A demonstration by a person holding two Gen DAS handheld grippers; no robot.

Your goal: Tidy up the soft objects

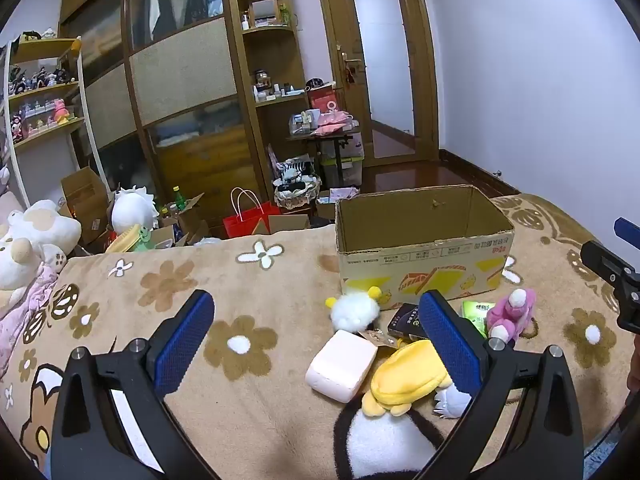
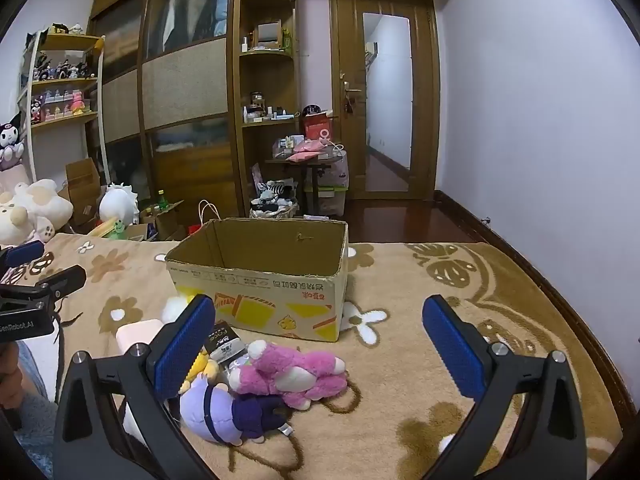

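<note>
Left gripper point(image 1: 316, 340): hovering wide open, holding nothing.
Right gripper point(image 2: 320, 344): gaping empty; pink plush point(image 2: 296, 372) lying nearest, crosswise before cardboard box point(image 2: 260, 276).

both hand-held grippers, left point(image 1: 316, 336) and right point(image 2: 320, 340), gape wide, angled downward, holding nothing.

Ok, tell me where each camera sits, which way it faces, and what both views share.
Left wrist: sits on the left tongs, angled down across the blanket toward the wardrobe; own open fingers in view, the right tongs at the right edge.
Right wrist: sits on the right tongs, facing the same way; own open fingers in view, the left tongs and a hand at the left edge.
Shared: the cardboard box, pink plush, door.
</note>
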